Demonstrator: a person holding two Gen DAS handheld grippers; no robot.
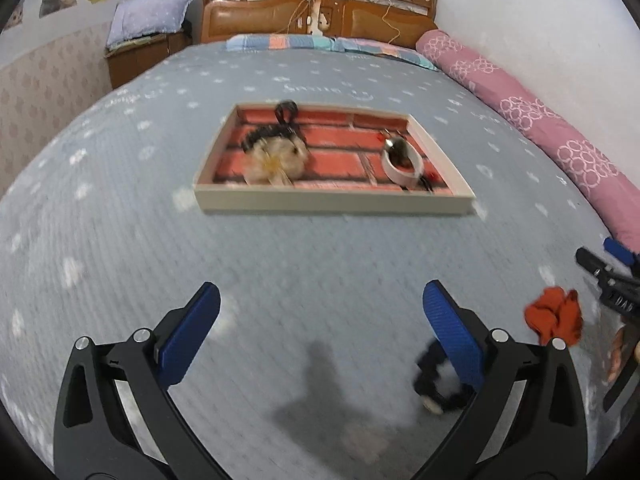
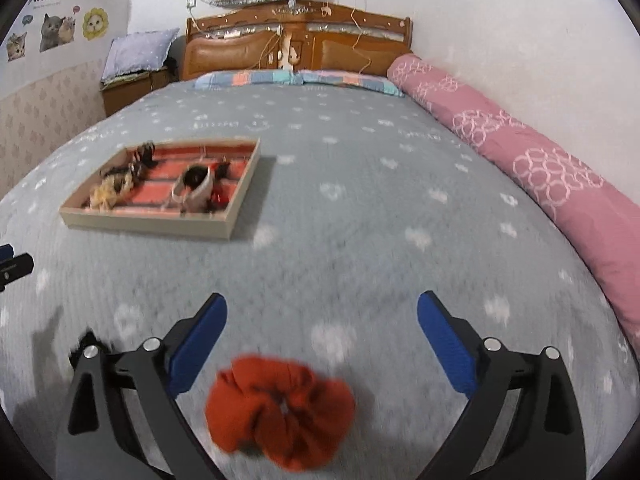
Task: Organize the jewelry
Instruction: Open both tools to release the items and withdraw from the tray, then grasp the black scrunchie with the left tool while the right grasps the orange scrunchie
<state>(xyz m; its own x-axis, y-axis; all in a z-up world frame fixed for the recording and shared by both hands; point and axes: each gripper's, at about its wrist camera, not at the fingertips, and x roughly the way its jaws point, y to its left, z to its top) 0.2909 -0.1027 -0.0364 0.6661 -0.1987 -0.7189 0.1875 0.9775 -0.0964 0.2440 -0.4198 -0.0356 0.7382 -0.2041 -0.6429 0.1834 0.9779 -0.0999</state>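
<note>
Both wrist cameras look forward low over the bed [image 1: 320, 248] toward the headboard [image 2: 296, 46]. Shared: tray [image 1: 332, 202] ahead, nearer the left gripper [image 1: 320, 340]; orange scrunchie [image 2: 280, 404] close under the right gripper [image 2: 322, 344].

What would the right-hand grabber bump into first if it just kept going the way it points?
Probably the orange scrunchie. It lies on the bedspread just below and between the open jaws of the right gripper. Depth is unclear in this blurred view, so a level push might pass just above it and then meet only bedspread.
</note>
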